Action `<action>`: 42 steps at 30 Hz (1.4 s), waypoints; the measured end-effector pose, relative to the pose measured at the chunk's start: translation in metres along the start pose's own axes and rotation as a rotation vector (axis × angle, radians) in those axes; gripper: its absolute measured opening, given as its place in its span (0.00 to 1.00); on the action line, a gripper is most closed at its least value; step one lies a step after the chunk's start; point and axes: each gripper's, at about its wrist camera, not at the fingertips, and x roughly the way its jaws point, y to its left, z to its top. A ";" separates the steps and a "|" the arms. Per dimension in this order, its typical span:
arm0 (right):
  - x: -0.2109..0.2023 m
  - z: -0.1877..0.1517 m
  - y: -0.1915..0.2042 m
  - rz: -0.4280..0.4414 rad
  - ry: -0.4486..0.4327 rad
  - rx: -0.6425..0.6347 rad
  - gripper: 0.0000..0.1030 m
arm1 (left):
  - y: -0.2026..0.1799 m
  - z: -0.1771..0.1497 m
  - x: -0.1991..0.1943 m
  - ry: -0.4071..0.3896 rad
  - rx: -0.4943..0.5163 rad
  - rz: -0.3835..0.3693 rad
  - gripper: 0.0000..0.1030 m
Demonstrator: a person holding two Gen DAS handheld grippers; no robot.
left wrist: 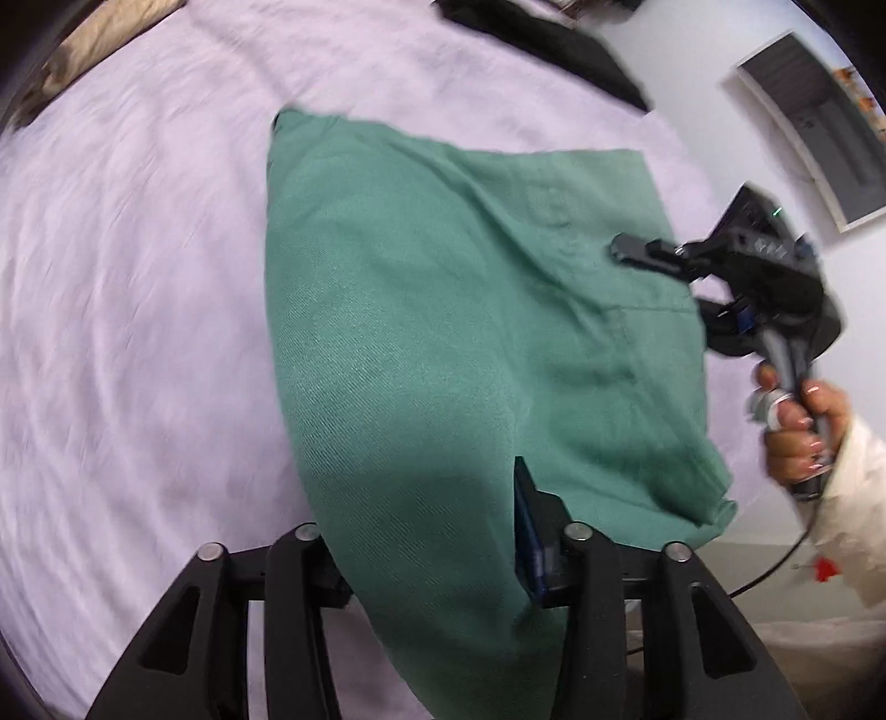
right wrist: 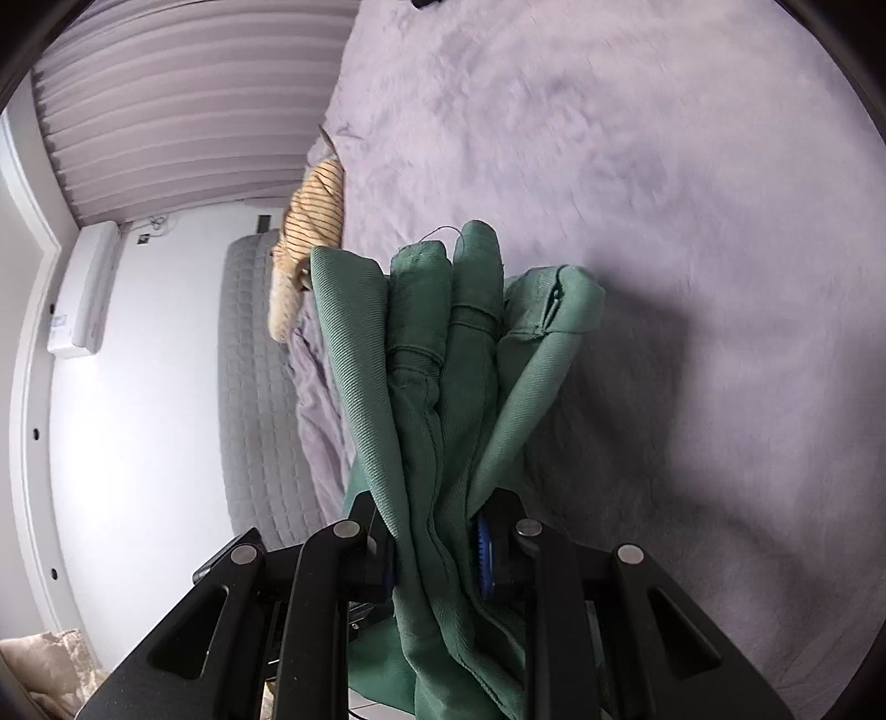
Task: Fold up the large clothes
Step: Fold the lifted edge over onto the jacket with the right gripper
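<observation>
A green garment (left wrist: 443, 310) is held above a lilac bedspread (left wrist: 138, 277). My left gripper (left wrist: 437, 531) is shut on its near edge; the cloth drapes over the fingers. My right gripper (left wrist: 659, 277) shows in the left wrist view at the right, gripping the garment's far right edge. In the right wrist view my right gripper (right wrist: 437, 548) is shut on a bunched stack of green folds (right wrist: 443, 354) that stand up between its fingers.
A black garment (left wrist: 554, 50) lies at the far edge of the bed. A striped tan cloth (right wrist: 313, 221) sits at the bed's left edge beside a grey quilted headboard (right wrist: 255, 387). White wall and blinds (right wrist: 183, 94) lie beyond.
</observation>
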 end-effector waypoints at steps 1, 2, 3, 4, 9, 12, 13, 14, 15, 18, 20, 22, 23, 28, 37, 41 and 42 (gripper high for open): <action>0.011 -0.006 -0.007 -0.059 0.017 0.004 0.24 | 0.007 -0.011 0.012 0.035 -0.020 0.034 0.45; 0.018 -0.010 -0.013 -0.130 0.026 0.009 0.26 | 0.014 -0.018 0.021 0.064 -0.036 0.047 0.45; 0.021 -0.012 -0.017 -0.190 0.026 0.015 0.28 | 0.019 -0.024 0.023 0.068 -0.053 0.039 0.46; 0.019 -0.013 -0.020 -0.237 0.017 0.030 0.37 | 0.022 -0.026 0.020 0.057 -0.065 0.024 0.47; -0.010 -0.018 0.016 -0.482 -0.078 -0.121 0.56 | 0.031 -0.022 -0.028 -0.052 -0.027 0.028 0.49; -0.018 -0.019 0.039 -0.470 -0.129 -0.193 0.56 | 0.048 -0.012 -0.047 -0.147 -0.044 0.076 0.69; -0.012 -0.015 0.041 -0.470 -0.121 -0.201 0.56 | 0.050 -0.003 -0.046 -0.159 -0.055 0.089 0.69; -0.004 -0.009 0.042 -0.474 -0.108 -0.205 0.49 | 0.045 0.012 -0.042 -0.163 -0.071 0.097 0.69; 0.004 -0.006 0.043 -0.462 -0.093 -0.211 0.32 | 0.047 0.018 -0.038 -0.167 -0.087 0.112 0.69; 0.018 -0.006 0.069 -0.488 -0.081 -0.315 0.08 | 0.048 0.024 -0.034 -0.161 -0.085 0.143 0.69; 0.016 -0.011 0.085 -0.560 -0.091 -0.415 0.07 | 0.038 0.026 -0.025 -0.154 -0.058 0.158 0.69; 0.016 -0.003 0.079 -0.620 -0.076 -0.434 0.07 | 0.036 0.027 -0.010 -0.133 -0.040 0.165 0.69; 0.017 0.005 0.067 -0.649 -0.065 -0.418 0.07 | 0.032 0.024 -0.002 -0.121 -0.032 0.164 0.69; 0.024 0.031 0.004 -0.687 -0.007 -0.313 0.09 | 0.016 0.021 0.014 -0.112 -0.015 0.185 0.69; -0.028 -0.005 0.034 -0.624 -0.043 -0.254 0.27 | 0.007 -0.016 -0.015 -0.038 0.068 0.121 0.69; -0.034 -0.060 0.061 -0.566 0.009 -0.330 0.27 | 0.000 -0.047 0.002 0.042 0.141 0.143 0.69; -0.032 -0.075 0.063 -0.559 0.037 -0.348 0.27 | 0.001 -0.053 0.007 0.048 0.142 0.147 0.69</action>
